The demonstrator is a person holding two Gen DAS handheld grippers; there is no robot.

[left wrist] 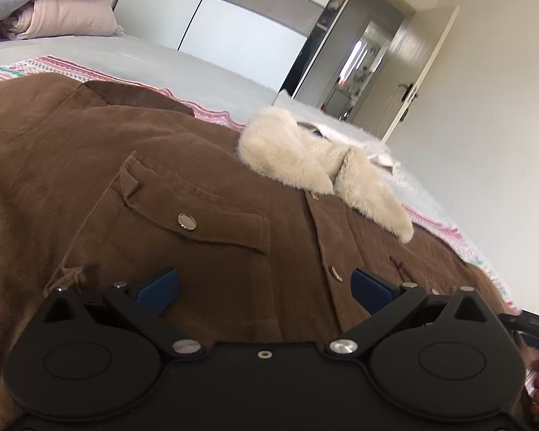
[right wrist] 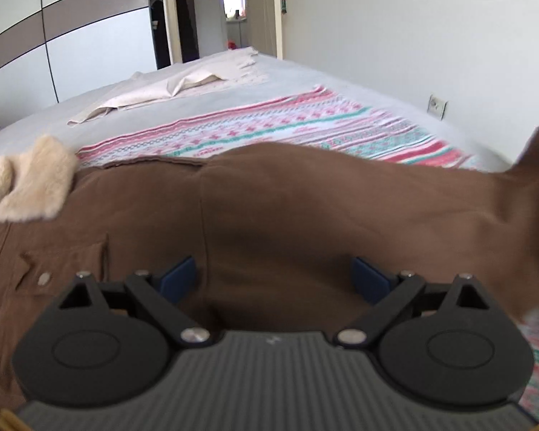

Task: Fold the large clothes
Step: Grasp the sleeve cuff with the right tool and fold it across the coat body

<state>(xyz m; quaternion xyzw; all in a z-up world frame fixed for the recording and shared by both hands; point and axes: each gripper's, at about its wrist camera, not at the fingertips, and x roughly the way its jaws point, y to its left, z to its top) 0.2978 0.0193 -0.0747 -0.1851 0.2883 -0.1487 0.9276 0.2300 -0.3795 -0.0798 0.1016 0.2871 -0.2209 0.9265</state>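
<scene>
We see our right hand-held gripper (right wrist: 273,278) with its fingers spread wide, gripping nothing, just above the brown jacket (right wrist: 269,215) spread on the bed (right wrist: 133,115). Our left hand-held gripper (left wrist: 265,287) is likewise wide apart and empty over the jacket's front, near its cream fur collar (left wrist: 305,154).

The left wrist camera sat low and close over the brown jacket (left wrist: 133,186), looking forward between the spread fingers of the left gripper (left wrist: 264,287) across the bed (left wrist: 204,68) toward the wardrobe (left wrist: 240,32) and an open door (left wrist: 424,68). The right wrist camera rode just as near above the same jacket, facing along the right gripper (right wrist: 273,280) over a patterned blanket (right wrist: 287,125) toward the far wall (right wrist: 413,36). Both views shared the jacket, its cream fur collar (right wrist: 32,179), the blanket and the wardrobe.
</scene>
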